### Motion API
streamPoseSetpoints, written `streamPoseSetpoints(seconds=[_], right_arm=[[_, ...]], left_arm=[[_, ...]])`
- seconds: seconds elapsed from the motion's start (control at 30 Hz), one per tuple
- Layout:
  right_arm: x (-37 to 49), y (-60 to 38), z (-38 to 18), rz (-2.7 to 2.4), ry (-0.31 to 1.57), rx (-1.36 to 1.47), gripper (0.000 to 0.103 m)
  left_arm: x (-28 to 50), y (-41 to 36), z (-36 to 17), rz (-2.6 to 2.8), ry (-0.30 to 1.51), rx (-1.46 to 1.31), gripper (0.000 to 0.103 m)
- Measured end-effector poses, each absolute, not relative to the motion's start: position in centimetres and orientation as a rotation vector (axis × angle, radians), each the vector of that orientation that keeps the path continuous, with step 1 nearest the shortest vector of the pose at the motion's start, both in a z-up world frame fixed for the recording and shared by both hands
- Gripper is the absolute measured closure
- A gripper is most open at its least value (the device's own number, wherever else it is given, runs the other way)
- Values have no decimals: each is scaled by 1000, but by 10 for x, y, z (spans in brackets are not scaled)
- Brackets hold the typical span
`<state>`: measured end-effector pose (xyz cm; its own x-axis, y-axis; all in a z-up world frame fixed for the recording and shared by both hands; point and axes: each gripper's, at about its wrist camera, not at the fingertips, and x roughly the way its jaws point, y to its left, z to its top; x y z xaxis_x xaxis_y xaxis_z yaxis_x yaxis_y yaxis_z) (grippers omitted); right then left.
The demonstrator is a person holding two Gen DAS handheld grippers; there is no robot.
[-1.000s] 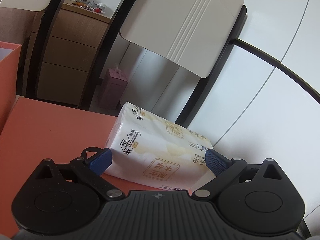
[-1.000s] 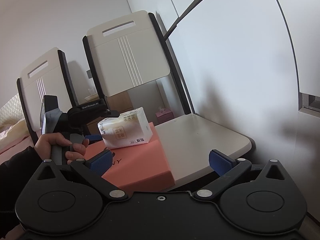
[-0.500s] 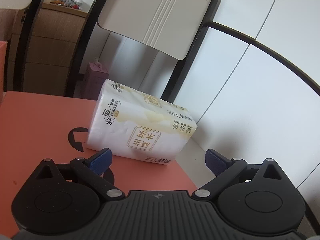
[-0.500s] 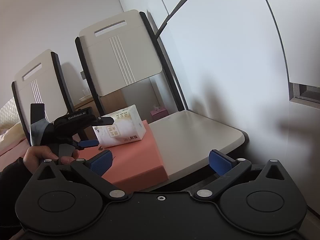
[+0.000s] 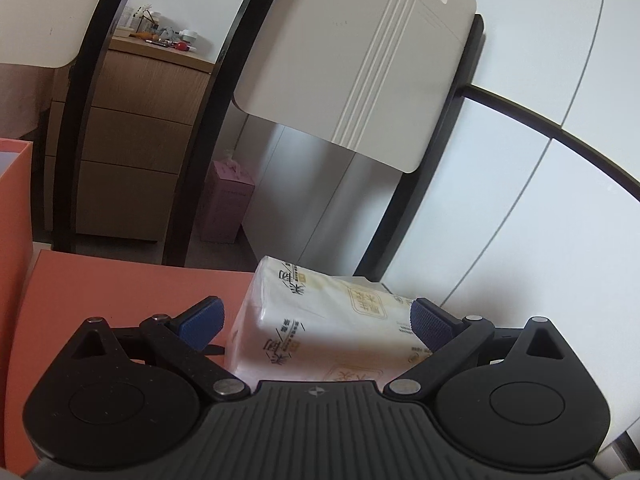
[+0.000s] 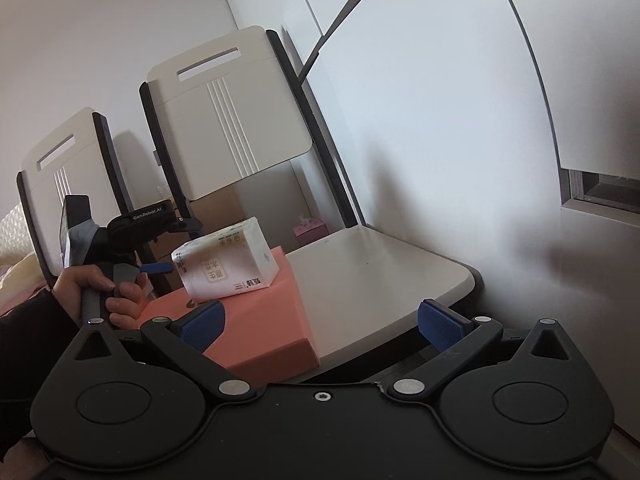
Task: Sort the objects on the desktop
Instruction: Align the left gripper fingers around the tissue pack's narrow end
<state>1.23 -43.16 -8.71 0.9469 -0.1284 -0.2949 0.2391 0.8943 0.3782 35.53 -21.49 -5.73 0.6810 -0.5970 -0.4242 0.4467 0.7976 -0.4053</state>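
1. Our left hand-held gripper stands wide around the tissue pack: its right pad touches the pack's end, and its left pad shows a gap
2. The pack sits deep between the fingers, close to the gripper's body, on the orange box below it; from the right wrist view it looks tilted, one edge on the box
3. Our right hand-held gripper is wide and empty, well apart from the pack, with the chair seat ahead of it
4. We judge the step in hand to be grasping the pack
5. To do it well, we should centre the pack between the pads, level the gripper with the pack's ends, then close slowly
6. The wrap looks soft and slick, so we should squeeze until it dents slightly, and lift only once both pads bear on it
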Motion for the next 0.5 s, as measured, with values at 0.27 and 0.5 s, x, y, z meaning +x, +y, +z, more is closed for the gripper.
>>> streamPoseSetpoints(seconds=[0.27,0.5], right_arm=[[7,-439,-90,-225,267,436,1],[8,-435,-94,-212,284,444,1]], left_arm=[[364,-215,-69,-630,633,-346,2],[337,-220,-62,-698,646,-335,2]])
